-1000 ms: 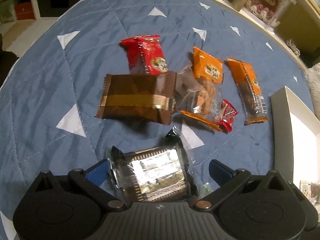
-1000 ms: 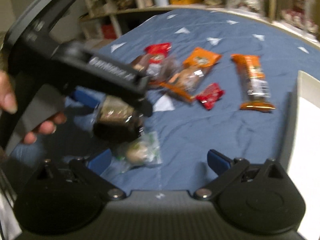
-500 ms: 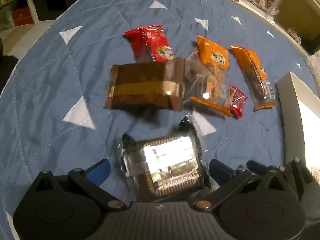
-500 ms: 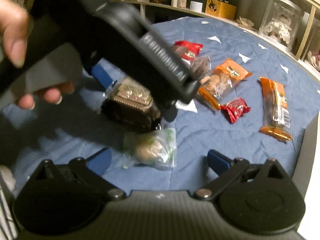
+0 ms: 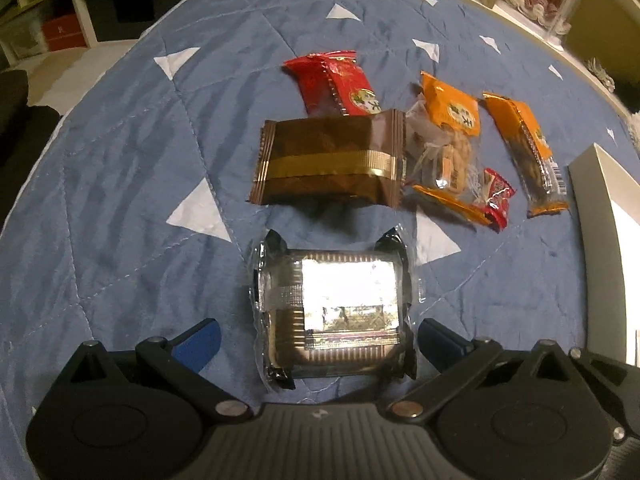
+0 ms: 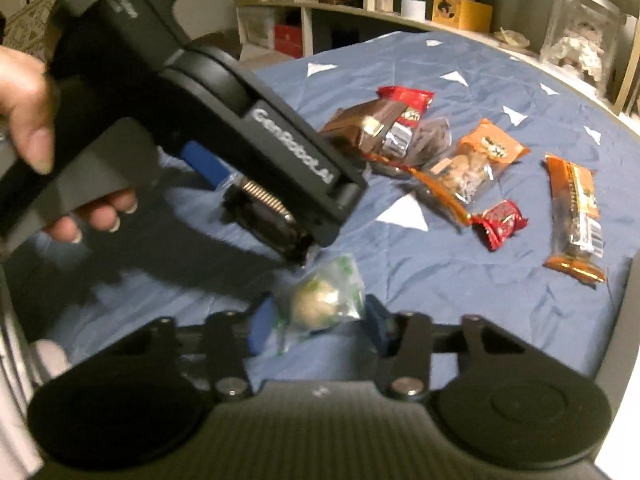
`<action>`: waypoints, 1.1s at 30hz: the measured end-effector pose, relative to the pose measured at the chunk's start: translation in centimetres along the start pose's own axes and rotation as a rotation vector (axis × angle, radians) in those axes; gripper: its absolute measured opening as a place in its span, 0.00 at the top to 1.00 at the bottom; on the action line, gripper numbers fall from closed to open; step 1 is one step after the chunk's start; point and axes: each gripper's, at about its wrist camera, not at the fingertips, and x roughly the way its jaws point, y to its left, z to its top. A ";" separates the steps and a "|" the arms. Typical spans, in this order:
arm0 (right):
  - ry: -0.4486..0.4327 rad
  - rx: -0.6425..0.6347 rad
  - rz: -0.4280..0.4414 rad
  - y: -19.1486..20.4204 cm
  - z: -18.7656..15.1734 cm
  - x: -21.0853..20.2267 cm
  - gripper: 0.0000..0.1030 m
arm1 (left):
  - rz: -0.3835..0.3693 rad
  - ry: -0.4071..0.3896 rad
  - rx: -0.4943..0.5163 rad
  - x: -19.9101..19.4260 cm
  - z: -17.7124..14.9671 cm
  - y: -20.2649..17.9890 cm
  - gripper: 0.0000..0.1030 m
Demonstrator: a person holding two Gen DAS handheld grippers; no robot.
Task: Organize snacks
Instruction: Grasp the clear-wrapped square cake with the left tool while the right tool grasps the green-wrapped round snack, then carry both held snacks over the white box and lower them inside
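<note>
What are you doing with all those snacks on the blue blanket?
A person is sorting snacks with a two-finger gripper in each hand. The left gripper has its jaws wide open around a clear-wrapped brown cake lying on the blue quilt. The right gripper has its jaws closed in on a small clear packet with a round pale treat. More snacks wait behind, and a white box sits at the right.

Left claw [image 5: 316,340] spread wide around clear-wrapped cake [image 5: 332,308] (on blue quilt [image 5: 120,160]).
</note>
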 end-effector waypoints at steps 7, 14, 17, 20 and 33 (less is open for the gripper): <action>0.011 0.099 0.019 -0.8 -0.5 -0.7 0.62 | -0.072 0.024 -0.100 -0.3 0.1 0.8 0.01; 0.019 0.238 0.040 -2.7 -0.6 -1.6 0.63 | -0.056 0.036 -0.087 0.1 0.1 0.1 0.17; 0.017 0.274 0.038 -3.0 -0.5 -2.0 0.63 | -0.057 0.023 -0.091 0.0 0.2 0.2 0.25; 0.012 0.294 0.037 -3.1 -0.5 -2.4 0.64 | -0.052 0.010 -0.082 -0.4 0.2 0.1 0.29; -0.023 0.378 -0.020 -4.7 -0.8 -3.7 0.66 | -0.093 -0.097 -0.020 -3.7 -0.2 -1.1 0.32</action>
